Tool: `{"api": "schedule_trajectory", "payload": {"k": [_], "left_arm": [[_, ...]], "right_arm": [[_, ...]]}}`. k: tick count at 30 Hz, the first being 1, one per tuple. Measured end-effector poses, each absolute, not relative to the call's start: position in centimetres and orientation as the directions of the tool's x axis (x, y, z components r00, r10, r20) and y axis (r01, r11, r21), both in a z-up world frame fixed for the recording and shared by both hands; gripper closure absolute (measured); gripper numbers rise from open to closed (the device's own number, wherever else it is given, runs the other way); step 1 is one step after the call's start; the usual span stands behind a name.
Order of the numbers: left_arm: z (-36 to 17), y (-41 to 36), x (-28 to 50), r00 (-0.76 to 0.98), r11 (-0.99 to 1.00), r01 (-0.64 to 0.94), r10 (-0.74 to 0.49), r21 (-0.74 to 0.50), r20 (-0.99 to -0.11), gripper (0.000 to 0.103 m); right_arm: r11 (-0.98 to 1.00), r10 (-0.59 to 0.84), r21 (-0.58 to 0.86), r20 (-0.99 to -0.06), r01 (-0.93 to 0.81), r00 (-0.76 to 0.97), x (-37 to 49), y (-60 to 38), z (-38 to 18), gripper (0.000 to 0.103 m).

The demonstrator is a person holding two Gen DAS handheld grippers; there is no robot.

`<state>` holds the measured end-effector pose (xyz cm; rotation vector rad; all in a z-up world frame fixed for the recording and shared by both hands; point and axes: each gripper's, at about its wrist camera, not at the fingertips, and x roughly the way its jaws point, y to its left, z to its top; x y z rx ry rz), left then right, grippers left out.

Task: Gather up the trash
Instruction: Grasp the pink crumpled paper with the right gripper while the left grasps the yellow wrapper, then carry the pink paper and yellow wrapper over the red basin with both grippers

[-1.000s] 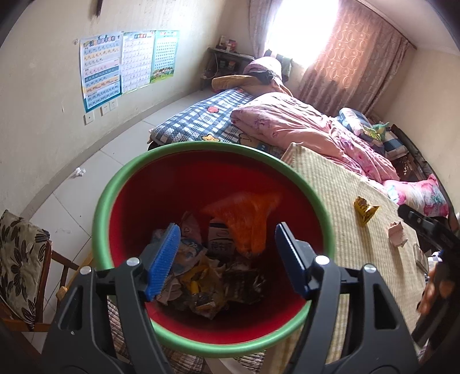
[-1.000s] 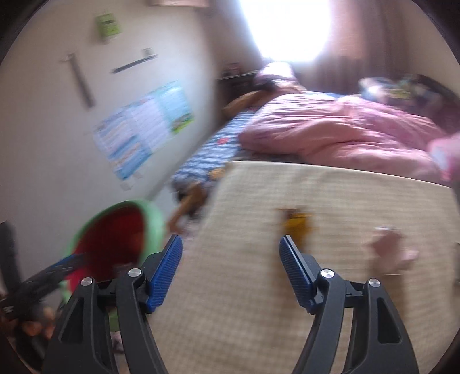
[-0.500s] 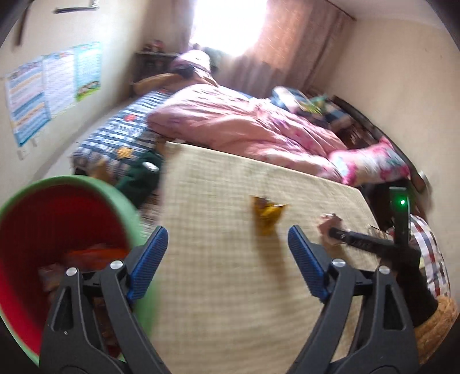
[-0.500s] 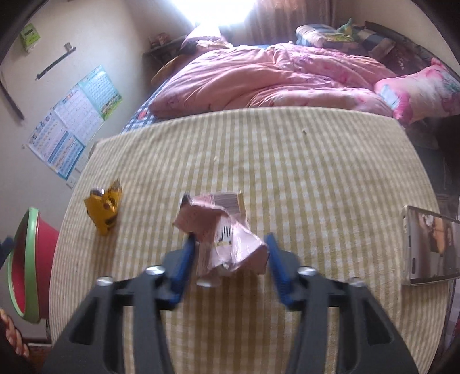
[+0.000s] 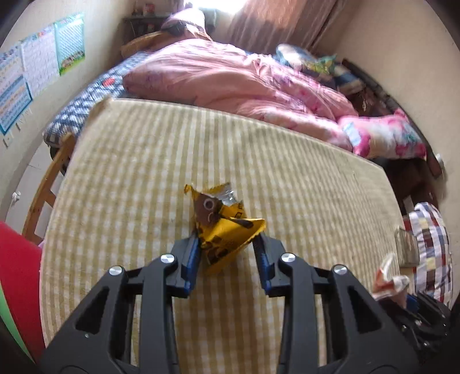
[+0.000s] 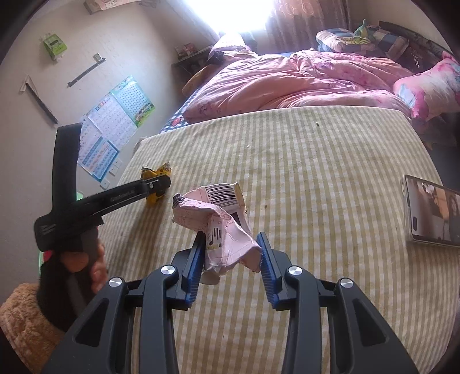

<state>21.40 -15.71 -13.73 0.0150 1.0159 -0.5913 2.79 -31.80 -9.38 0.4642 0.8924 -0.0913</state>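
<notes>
Bedroom scene: yellow striped sheet (image 5: 287, 178) spread flat across the foreground, rumpled pink quilt (image 5: 230, 74) heaped behind it, posters (image 6: 115, 126) on the pale wall, bright window with a brownish curtain (image 5: 273, 26) at the far end. Left tongs (image 5: 227, 247) nearly pressed together and closing at this moment, blue pads (image 5: 191, 254) squeezing the lower part of a crumpled yellow wrapper (image 5: 227, 230). Wrapper sticking up and forward from between the pads, brown printed patch and a silvery torn edge at its top, its bottom tip hanging just over the sheet. Red bucket with a green rim (image 5: 14, 287) peeking in at the far left edge of the left view. Right tongs (image 6: 233, 259) narrowed too, pinching a crumpled pink wrapper (image 6: 218, 221); barcode end of that wrapper pointing away over the sheet, its wrinkled body wedged between the blue pads (image 6: 266, 266), looking clear of the sheet. From the right camera, left tongs seen side-on, reaching in from the left with the yellow wrapper at the tip, gripped from below by a hand (image 6: 86, 264) with a fuzzy tan sleeve (image 6: 23, 325) beneath. Both tools angled steeply down toward the sheet. Phone (image 6: 431, 213) lying flat near the right edge of the sheet, well apart from both wrappers. Floral pink pillow (image 6: 428, 86) off beyond the far right corner.
</notes>
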Motion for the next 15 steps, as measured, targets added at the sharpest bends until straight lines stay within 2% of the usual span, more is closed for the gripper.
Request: {"api": "schedule_trajectory", "payload": {"k": [9, 15], "left_arm": [[-9.8, -11.4, 16.2, 0.446, 0.834, 0.477, -0.501, -0.276, -0.741, 0.073], [-8.2, -7.2, 12.2, 0.485, 0.858, 0.418, -0.488, -0.298, -0.726, 0.073]], "right_arm": [[0.900, 0.154, 0.385, -0.718, 0.203, 0.678, 2.8, -30.4, -7.0, 0.067], [0.903, 0.203, 0.404, -0.702, 0.147, 0.683, 2.8, -27.5, -6.1, 0.066]]}}
